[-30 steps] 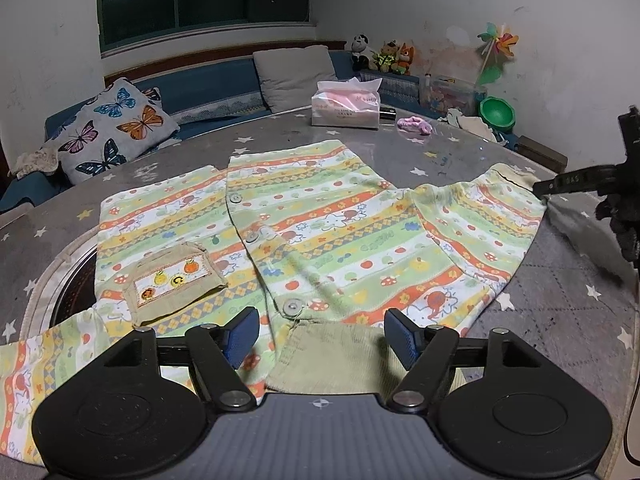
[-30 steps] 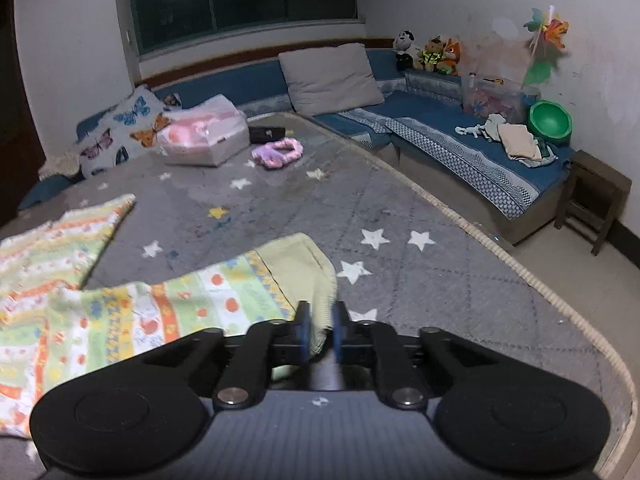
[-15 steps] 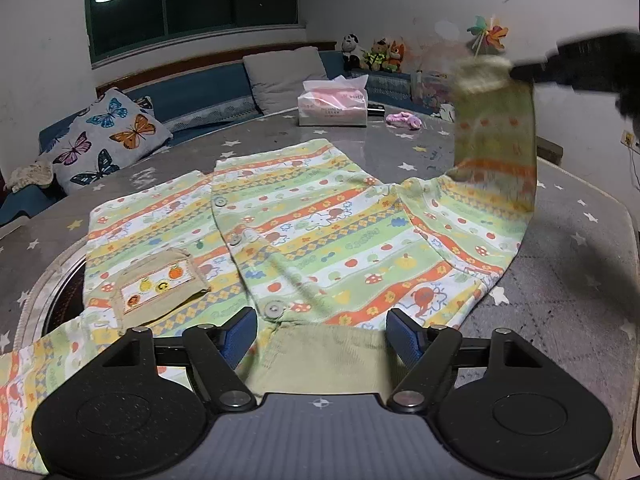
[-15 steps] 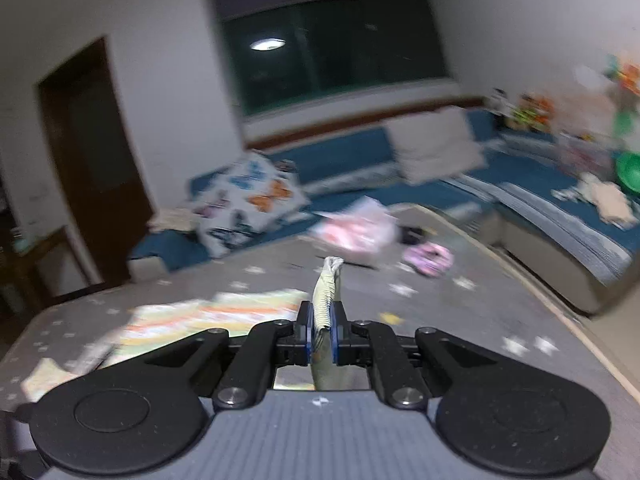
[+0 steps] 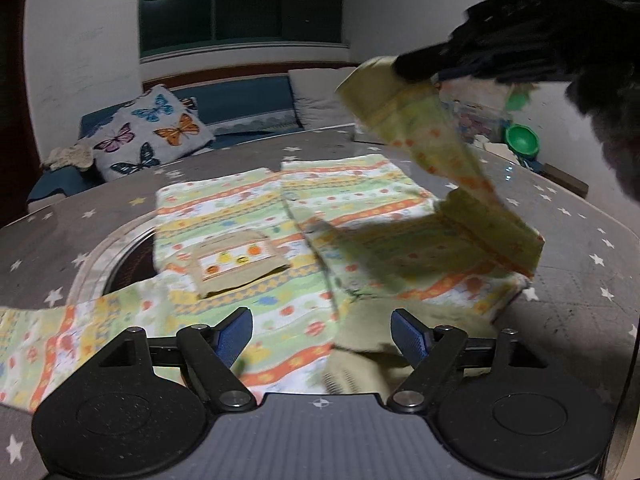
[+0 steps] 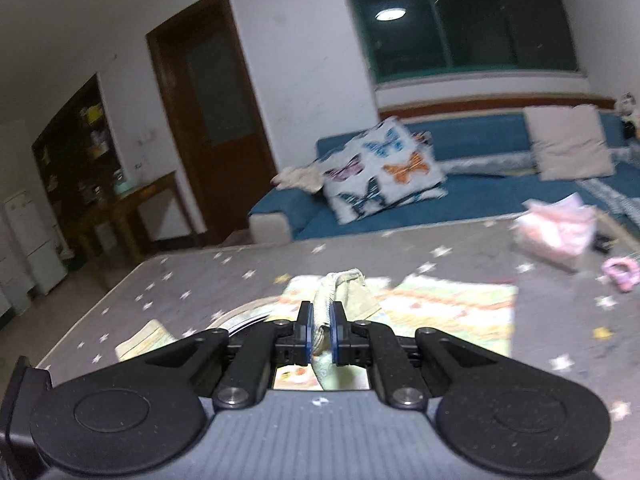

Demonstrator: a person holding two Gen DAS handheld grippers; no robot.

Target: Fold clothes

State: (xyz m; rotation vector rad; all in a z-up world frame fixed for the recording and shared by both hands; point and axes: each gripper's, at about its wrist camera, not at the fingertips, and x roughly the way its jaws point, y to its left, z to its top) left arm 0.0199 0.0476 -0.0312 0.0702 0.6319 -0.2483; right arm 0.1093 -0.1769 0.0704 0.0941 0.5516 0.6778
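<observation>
The shirt point(image 5: 280, 216) lies spread flat on the star-patterned tabletop point(image 5: 580, 280), its pocket point(image 5: 236, 264) facing up. The right hand-held gripper point(image 6: 320, 328) is pressed together on the cuff point(image 6: 340, 284) of one sleeve point(image 5: 436, 152), lifted off the tabletop at about two o'clock from the shirt's middle. The left hand-held gripper point(image 5: 320, 336) hangs at six o'clock over the collar point(image 5: 368, 344), its jaws spread and just opened wider, gripping nothing. A butterfly pillow point(image 5: 152, 132) sits at eleven o'clock.

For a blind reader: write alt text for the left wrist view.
The right gripper lifts a sleeve over a striped child's shirt spread on a star-patterned table. The open left gripper hovers at the collar.
</observation>
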